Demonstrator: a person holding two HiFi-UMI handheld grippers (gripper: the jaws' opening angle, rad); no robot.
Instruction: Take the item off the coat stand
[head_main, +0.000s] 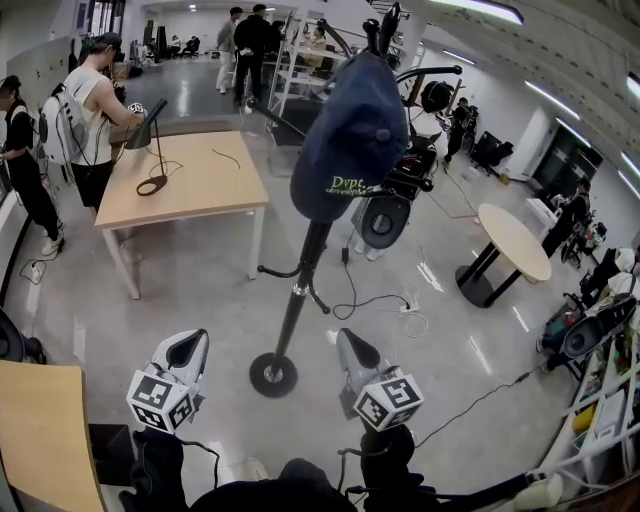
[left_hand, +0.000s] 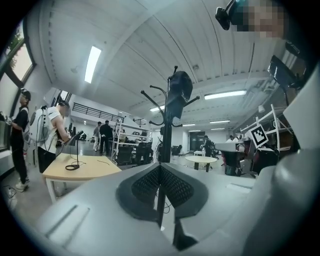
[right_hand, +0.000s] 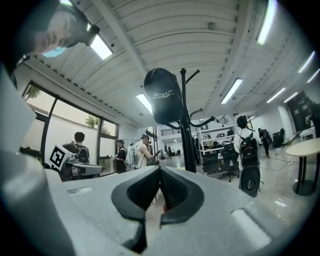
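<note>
A dark navy cap (head_main: 350, 140) with light lettering hangs at the top of a black coat stand (head_main: 298, 295), whose round base (head_main: 273, 375) rests on the floor. In the head view my left gripper (head_main: 190, 345) and right gripper (head_main: 350, 345) are low, either side of the base and well below the cap. Both point level toward the stand. In the left gripper view the cap (left_hand: 179, 90) is high above the shut jaws of the left gripper (left_hand: 160, 167). In the right gripper view the cap (right_hand: 162, 95) hangs above the right gripper (right_hand: 160, 170), shut on nothing.
A wooden table (head_main: 200, 180) stands at the back left with people beside it. A round table (head_main: 515, 240) is at the right. Black equipment (head_main: 385, 215) and floor cables (head_main: 400, 305) lie behind the stand. A wooden desk (head_main: 40, 430) is at the bottom left.
</note>
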